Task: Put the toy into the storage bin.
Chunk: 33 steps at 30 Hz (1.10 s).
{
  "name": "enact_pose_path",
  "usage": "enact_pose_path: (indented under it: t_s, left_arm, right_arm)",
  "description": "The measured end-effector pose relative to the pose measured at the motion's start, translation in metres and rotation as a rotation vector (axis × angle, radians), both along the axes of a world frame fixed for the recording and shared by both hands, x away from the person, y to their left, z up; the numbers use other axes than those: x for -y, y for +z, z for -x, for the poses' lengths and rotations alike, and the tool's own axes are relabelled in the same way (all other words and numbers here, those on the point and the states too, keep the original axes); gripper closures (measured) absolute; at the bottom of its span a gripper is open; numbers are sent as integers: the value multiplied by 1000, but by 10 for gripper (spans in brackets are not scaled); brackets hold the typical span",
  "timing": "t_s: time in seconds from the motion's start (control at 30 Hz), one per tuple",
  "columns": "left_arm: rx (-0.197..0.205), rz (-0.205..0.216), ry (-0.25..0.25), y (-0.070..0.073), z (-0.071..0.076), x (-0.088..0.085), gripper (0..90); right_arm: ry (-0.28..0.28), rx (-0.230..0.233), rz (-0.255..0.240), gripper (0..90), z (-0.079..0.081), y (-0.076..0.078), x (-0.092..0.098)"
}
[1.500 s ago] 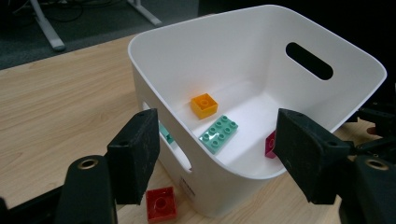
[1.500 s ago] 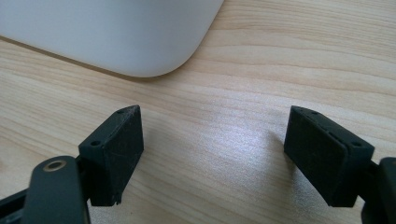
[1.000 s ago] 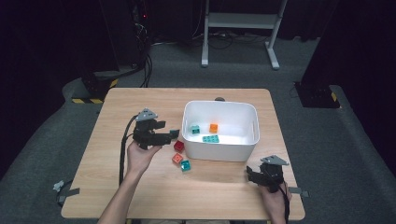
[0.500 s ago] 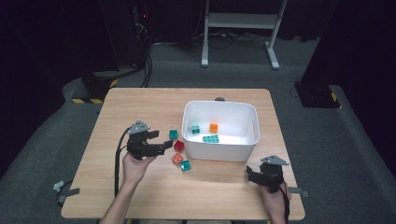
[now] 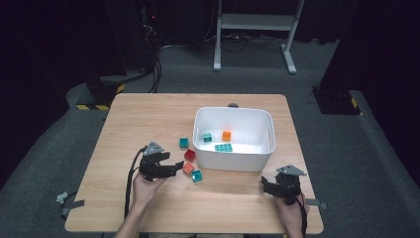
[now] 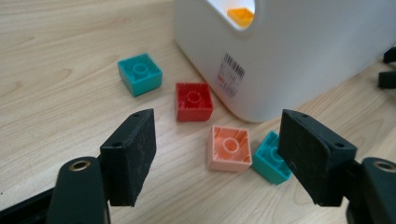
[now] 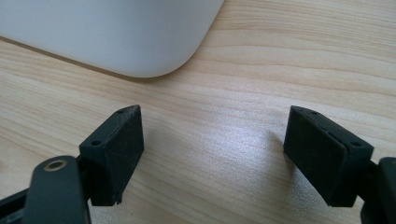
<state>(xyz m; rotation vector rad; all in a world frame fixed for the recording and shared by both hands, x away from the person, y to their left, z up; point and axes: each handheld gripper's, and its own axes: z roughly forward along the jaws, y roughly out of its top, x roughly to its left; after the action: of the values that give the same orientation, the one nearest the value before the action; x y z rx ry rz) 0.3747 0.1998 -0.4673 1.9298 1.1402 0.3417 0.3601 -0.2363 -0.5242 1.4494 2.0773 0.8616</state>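
Flanking peach brick [image 6: 229,148]: red brick [image 6: 194,101], teal brick [image 6: 270,158].

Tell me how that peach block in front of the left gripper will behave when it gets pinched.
The peach block looks like hard moulded plastic, so it should stay stiff between the open left gripper. Its flat sides suggest a steady grip without rolling. It is small and looks hollow, so probably light; a one-sided nudge could slide it into the teal block touching it.
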Motion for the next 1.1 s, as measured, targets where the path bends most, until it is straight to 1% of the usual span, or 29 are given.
enact_pose_path:
  t_s: [0.07, 0.17, 0.2, 0.23, 0.27, 0.33, 0.43, 0.5, 0.6, 0.67, 0.73, 0.77, 0.8, 0.87, 0.9, 0.93, 1.0, 1.07, 1.1]
  left_arm:
    - [-9, -21, 2, -6, -1, 1, 290]
    - [-21, -23, 0, -9, -2, 2, 290]
    - [-18, -37, 3, -12, -3, 3, 291]
    - [-19, -32, 8, -14, -3, 4, 294]
    - [-17, -39, 11, -16, -3, 4, 298]
    - [-29, -43, 16, -20, -6, 5, 306]
    - [-30, -51, 29, -25, -8, 7, 356]
    - [-31, -55, 30, -26, -9, 8, 371]
    - [-27, -74, 35, -29, -11, 11, 383]
    - [-28, -67, 49, -32, -13, 10, 393]
    - [-31, -61, 51, -34, -14, 10, 405]
    - [-23, -53, 52, -34, -14, 11, 444]
    - [-23, -53, 52, -34, -14, 11, 492]
    - [-20, -35, 42, -34, -15, 11, 510]
    - [-19, -32, 39, -34, -15, 12, 521]
    - [-15, -30, 37, -34, -15, 12, 551]
    - [-15, -23, 31, -35, -16, 14, 569]
    - [-18, -36, 26, -36, -17, 16, 581]
    - [-18, -36, 26, -36, -17, 16, 586]
  right_arm:
    - [0, 0, 0, 202, 0, 0, 0]
    - [0, 0, 0, 202, 0, 0, 0]
    - [0, -1, 0, 202, 0, 0, 0]
    - [0, 0, 0, 202, 0, 0, 0]
    - [0, 0, 0, 202, 0, 0, 0]
    - [0, 0, 0, 202, 0, 0, 0]
    - [0, 0, 0, 202, 0, 0, 0]
    - [0, 0, 0, 202, 0, 0, 0]
    - [0, 0, 0, 202, 0, 0, 0]
    - [0, 0, 0, 202, 0, 0, 0]
    - [0, 0, 0, 202, 0, 0, 0]
    - [0, 0, 0, 202, 0, 0, 0]
    - [0, 0, 0, 202, 0, 0, 0]
    - [0, 0, 0, 202, 0, 0, 0]
    - [0, 0, 0, 202, 0, 0, 0]
    - [0, 0, 0, 202, 0, 0, 0]
    - [0, 0, 0, 202, 0, 0, 0]
    - [0, 0, 0, 202, 0, 0, 0]
    - [0, 0, 0, 202, 0, 0, 0]
